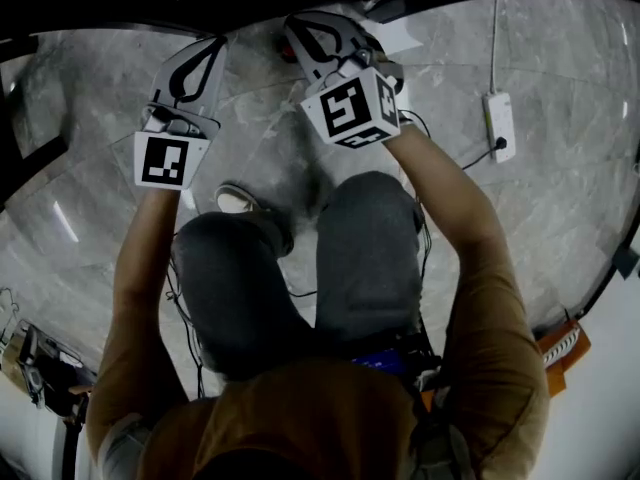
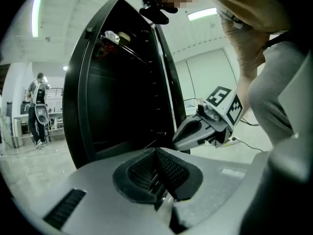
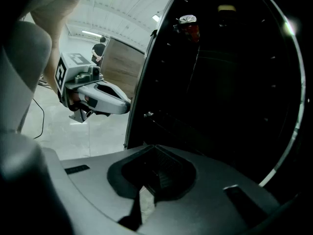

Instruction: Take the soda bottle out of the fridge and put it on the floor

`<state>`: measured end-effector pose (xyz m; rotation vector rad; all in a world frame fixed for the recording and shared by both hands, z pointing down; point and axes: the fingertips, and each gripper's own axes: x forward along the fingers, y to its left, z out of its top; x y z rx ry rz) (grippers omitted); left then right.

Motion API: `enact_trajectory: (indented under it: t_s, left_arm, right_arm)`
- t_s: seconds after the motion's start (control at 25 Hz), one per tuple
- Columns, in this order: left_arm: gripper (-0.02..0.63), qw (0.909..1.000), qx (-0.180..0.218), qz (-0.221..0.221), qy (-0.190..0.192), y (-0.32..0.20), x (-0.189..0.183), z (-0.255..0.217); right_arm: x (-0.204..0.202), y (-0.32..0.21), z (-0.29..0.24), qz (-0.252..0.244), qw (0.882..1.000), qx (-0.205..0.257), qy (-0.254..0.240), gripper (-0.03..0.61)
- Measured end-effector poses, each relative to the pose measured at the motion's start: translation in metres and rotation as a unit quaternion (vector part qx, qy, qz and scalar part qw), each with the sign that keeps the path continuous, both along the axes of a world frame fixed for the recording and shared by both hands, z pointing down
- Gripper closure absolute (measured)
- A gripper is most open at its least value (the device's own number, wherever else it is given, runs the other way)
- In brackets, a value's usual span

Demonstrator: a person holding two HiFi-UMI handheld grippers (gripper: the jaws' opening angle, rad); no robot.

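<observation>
Your right gripper (image 3: 155,151): jaws together, nothing in them. Your left gripper (image 2: 157,153): same, pinched closed, empty. Both point at open fridge (image 3: 220,106), short of it. Bottle (image 3: 188,26) sits high inside fridge, white cap, red label; probably the soda, view dim. Untouched. Fridge open, that's all done. You've got reach, grab, pull out and set on floor (image 1: 520,228) left.

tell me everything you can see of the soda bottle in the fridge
Only the top of the soda bottle shows: a pale cap over a red neck or label, with the rest lost in shadow. It seems to stand upright, high up in the dark inside of the black fridge. Its material can't be told. No tool is on it; the right tool sits lower, shut and empty.
</observation>
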<state>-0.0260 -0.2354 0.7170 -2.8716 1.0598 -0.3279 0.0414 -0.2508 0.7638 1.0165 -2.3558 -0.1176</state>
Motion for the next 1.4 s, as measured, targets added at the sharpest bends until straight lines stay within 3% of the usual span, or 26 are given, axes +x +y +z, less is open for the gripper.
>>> enact_trajectory:
  t_s: [0.16, 0.28, 0.52, 0.92, 1.12, 1.4]
  left_arm:
    - [0.618, 0.9995, 0.006, 0.0, -0.032, 0.008, -0.014, -0.035]
    - [0.618, 0.9997, -0.003, -0.002, -0.025, 0.01, -0.012, -0.062]
    - [0.618, 0.9996, -0.005, 0.023, -0.017, 0.029, 0.015, -0.123]
    - [0.618, 0.9999, -0.009, -0.005, -0.005, 0.055, 0.015, -0.248]
    - [0.618, 0.9996, -0.025, -0.009, -0.001, 0.067, 0.022, -0.287]
    - [0.618, 0.9996, -0.005, -0.024, 0.011, 0.086, 0.035, -0.391]
  right_arm:
    - [0.001, -0.004, -0.05, 0.011, 1.0, 0.015, -0.006, 0.577]
    - [0.002, -0.007, -0.084, 0.024, 0.999, 0.02, -0.018, 0.578]
    - [0.003, 0.022, -0.137, 0.002, 1.0, 0.003, 0.005, 0.578]
    - [0.005, 0.047, -0.265, -0.003, 1.0, -0.001, -0.005, 0.578]
    - [0.0, 0.057, -0.311, -0.022, 1.0, 0.008, -0.011, 0.578]
    - [-0.005, 0.08, -0.415, -0.033, 0.999, 0.019, -0.032, 0.578]
